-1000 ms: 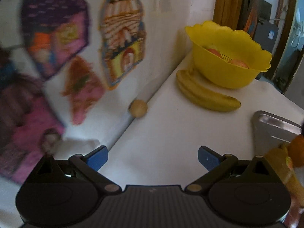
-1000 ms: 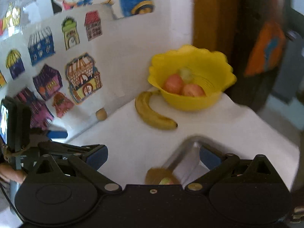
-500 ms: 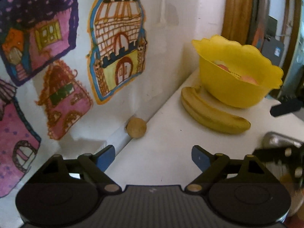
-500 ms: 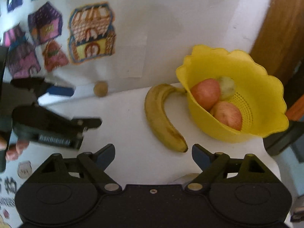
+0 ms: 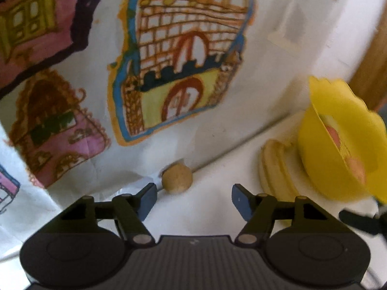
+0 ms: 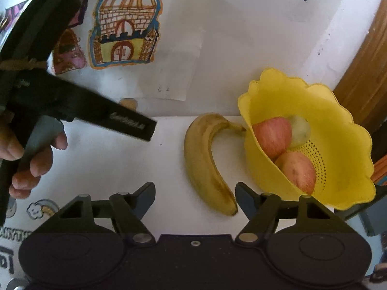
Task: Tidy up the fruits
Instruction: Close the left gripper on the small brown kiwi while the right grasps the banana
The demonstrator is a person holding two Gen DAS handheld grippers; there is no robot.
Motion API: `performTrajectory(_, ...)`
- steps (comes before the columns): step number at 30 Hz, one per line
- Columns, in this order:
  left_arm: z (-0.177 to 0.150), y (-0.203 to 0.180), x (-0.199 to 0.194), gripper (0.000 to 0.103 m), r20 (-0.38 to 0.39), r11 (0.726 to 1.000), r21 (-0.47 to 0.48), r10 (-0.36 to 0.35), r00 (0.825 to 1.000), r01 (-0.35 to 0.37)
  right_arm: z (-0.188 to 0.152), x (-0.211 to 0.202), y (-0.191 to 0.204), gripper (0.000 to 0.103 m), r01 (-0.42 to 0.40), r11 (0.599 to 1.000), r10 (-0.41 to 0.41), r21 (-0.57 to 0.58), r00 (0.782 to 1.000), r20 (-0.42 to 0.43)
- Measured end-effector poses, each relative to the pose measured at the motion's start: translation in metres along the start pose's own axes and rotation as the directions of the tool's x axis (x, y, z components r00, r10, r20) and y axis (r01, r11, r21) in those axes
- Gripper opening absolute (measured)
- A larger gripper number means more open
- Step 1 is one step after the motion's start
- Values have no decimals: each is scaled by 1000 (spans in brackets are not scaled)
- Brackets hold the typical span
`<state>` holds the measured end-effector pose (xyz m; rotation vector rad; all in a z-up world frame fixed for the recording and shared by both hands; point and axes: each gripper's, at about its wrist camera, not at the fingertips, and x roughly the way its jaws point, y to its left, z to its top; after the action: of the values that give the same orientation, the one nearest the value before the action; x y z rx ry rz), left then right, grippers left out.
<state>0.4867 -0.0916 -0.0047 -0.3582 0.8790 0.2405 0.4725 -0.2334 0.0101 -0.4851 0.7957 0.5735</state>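
Left gripper [image 5: 192, 197] open, empty; small brown fruit [image 5: 177, 178] just ahead, nearer left jaw, against wall. Right gripper [image 6: 194, 197] open, banana [image 6: 205, 159] at right jaw. Risk: off-centre closing rolls round fruit away.

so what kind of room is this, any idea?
Probably a home, maybe a child's corner or dining nook. Hand-drawn house pictures cover the wall, a yellow colander of apples sits on a white table beside a banana, and a wooden door frame stands behind.
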Motion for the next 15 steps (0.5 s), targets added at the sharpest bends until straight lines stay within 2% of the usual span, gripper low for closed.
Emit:
performTrajectory(2, 3, -1, 3, 67, 1, 999, -41, 12, 1000, -12, 3, 10, 1, 74, 3, 1000, -3, 4, 1000, -9)
performTrajectory(6, 6, -3, 7, 67, -3, 997, -71, 38, 999, -38, 6, 24, 2, 75, -3, 1000, 4, 20, 1000, -16)
performTrajectory(8, 9, -4, 9, 66, -4, 996, -81, 45, 999, -46, 6, 29, 3, 81, -2, 1000, 3, 26, 1000, -13)
performTrajectory(15, 15, 0, 5, 48, -9, 990, -120, 73, 997, -74, 6, 42, 4, 83, -4, 999, 4, 36, 1000, -2)
